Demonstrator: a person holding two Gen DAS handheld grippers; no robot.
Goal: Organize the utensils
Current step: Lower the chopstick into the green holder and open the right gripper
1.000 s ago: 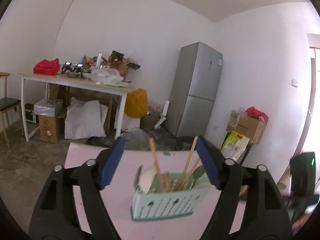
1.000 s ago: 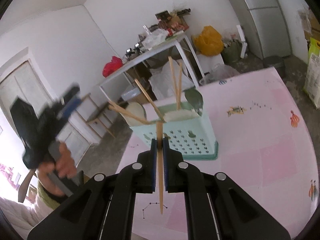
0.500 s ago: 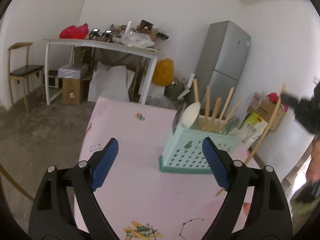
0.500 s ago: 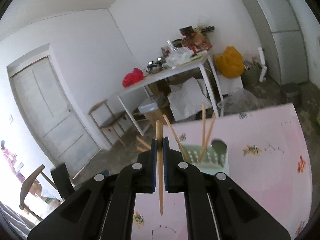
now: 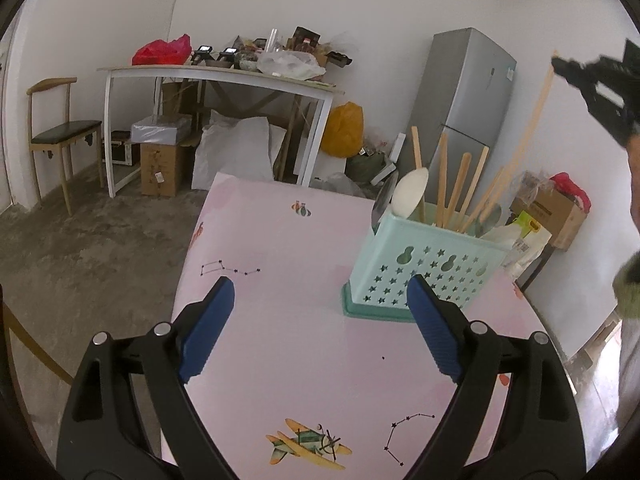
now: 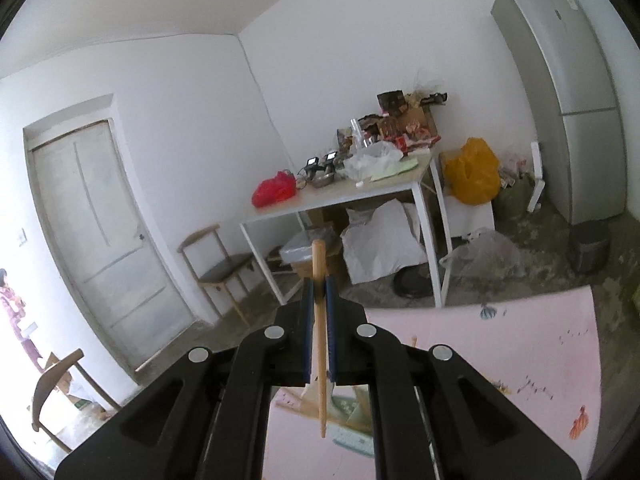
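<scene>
My right gripper point(image 6: 319, 300) has its jaws clamped on a long wooden chopstick point(image 6: 319, 344), up above the mint-green perforated plastic utensil caddy point(image 5: 424, 268) on the pink counter point(image 5: 280, 240). Left gripper point(image 5: 320, 300) jaws wide apart w/ nothing btwn them.

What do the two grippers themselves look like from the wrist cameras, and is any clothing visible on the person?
Both are the same build: the left gripper and right gripper have black plastic arms with triangular cut-outs, round silver pivot bolts, and blue ribbed pads on the fingers. No cables or markings show. At the left view's edge, a green knitted cuff is visible.
</scene>
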